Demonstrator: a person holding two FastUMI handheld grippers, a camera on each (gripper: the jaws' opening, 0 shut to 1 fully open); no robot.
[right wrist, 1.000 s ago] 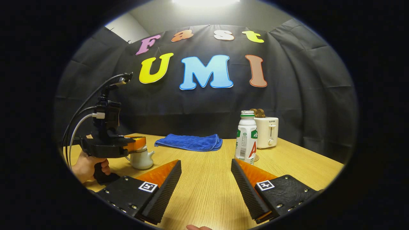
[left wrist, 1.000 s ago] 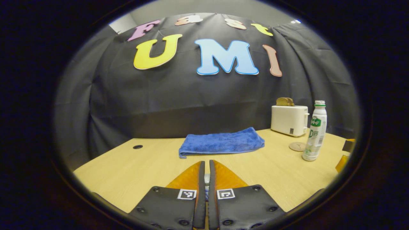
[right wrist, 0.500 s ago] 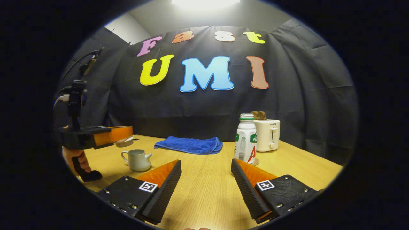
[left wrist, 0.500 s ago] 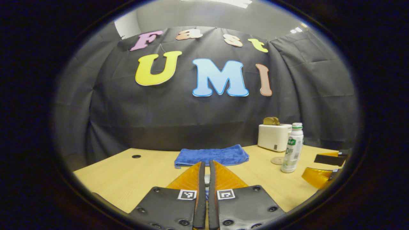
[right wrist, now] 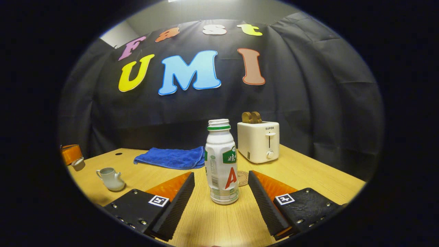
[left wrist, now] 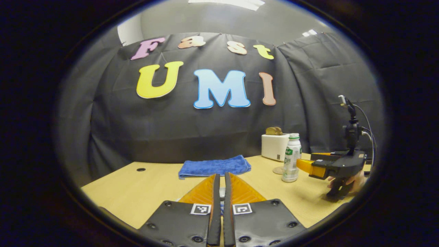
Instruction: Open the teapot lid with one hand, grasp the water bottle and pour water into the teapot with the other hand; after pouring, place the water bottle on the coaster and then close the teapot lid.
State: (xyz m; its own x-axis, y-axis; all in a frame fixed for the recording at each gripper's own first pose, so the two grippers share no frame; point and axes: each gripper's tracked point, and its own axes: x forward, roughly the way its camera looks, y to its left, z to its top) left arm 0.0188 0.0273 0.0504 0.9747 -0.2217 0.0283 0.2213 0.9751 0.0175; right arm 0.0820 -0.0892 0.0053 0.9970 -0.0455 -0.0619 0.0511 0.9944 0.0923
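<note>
Since half a second ago the right gripper (right wrist: 221, 187) has swung toward the water bottle (right wrist: 222, 163), which now stands upright between its two spread fingers, touching neither; the jaws are wide. Left gripper (left wrist: 220, 192) has drawn back from the teapot (right wrist: 111, 178) and sits higher, jaws nearly closed on the small pale teapot lid (left wrist: 222, 193), a sliver of which shows in the gap between the fingers.

Right gripper view, near to far: bottle on the wooden table (right wrist: 308, 178), uncapped, green ring at the neck. Just behind it, partly hidden, a round coaster (right wrist: 243, 178) lies flat. Behind that, toward the far right edge of the table, a white toaster (right wrist: 259, 141) with toast (right wrist: 251, 117) in its slots. A folded blue towel (right wrist: 171, 157) lies along the far edge, near the middle. At the left edge the teapot stands open, spout toward the right. Beyond it, the left gripper's tip holds the lid in the air above the table, well apart from the pot.

Left gripper view: far right, a hand (left wrist: 356, 180) grips the right gripper's handle; its fingers reach toward the bottle.
</note>
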